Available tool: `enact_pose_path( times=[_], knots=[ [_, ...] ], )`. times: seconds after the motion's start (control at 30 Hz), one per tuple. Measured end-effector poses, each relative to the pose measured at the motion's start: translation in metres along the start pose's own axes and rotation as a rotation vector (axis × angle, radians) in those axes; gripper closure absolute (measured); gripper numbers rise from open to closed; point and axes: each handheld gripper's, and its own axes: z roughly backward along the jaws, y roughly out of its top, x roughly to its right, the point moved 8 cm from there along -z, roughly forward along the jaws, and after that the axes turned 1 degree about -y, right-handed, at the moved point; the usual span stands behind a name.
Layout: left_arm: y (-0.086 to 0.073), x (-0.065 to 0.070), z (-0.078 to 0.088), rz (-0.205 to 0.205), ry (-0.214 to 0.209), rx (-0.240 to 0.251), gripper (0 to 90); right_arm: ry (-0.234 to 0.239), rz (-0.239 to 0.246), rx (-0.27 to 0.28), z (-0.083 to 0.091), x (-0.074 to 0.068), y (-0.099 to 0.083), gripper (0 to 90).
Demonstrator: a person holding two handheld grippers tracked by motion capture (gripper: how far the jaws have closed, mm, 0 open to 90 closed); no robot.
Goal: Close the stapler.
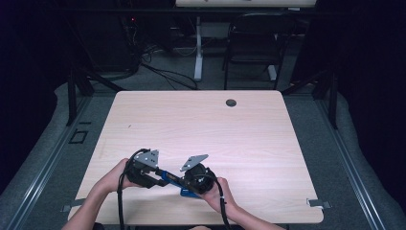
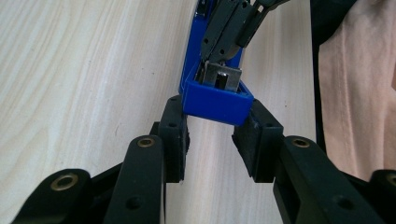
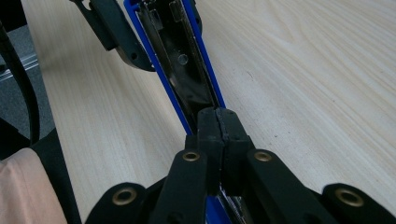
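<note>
One pale wooden table (image 1: 249, 129) stands on grey carpet (image 1: 364, 158).

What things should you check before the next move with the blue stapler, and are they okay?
1. Left gripper grips the end of the blue stapler: ok, its fingers press both sides of that end.
2. Right gripper is closed: ok, its fingers meet over the stapler's open metal channel. Whether they pinch anything: cannot tell.
3. Stapler is opened: ok, the inner channel is exposed in the right gripper view.
4. Staples in the channel: cannot tell.
5. Stapler sits over the table, not past its edge: ok.
6. Both hands hold their grippers: ok in the high view, left hand, right hand.
</note>
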Motion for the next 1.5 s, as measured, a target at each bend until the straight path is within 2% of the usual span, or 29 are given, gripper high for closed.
enact_pose_path(
  times=[0.1,0.23,0.77,1.07,1.27,1.5],
  knots=[
    [0.001,0.0,0.0,-0.004,-0.008,0.004,66.0,0.001,-0.004,0.001,0.001,0.0,0.0,89.0],
    [0.004,0.001,-0.001,-0.018,0.003,0.008,66.9,-0.005,-0.011,0.002,0.003,0.002,0.001,88.1],
    [0.014,0.001,-0.013,-0.026,0.023,0.038,66.7,-0.014,-0.031,-0.004,0.01,0.008,-0.001,88.9],
    [0.019,0.0,-0.017,-0.011,0.014,0.052,66.6,-0.019,-0.045,-0.001,0.014,0.011,-0.002,89.2],
    [0.023,0.0,-0.022,-0.01,0.032,0.055,66.4,-0.022,-0.056,0.004,0.015,0.013,-0.002,89.4],
    [0.025,0.0,-0.027,-0.009,0.019,0.058,66.1,-0.023,-0.06,-0.008,0.018,0.015,-0.004,89.4]
  ],
)
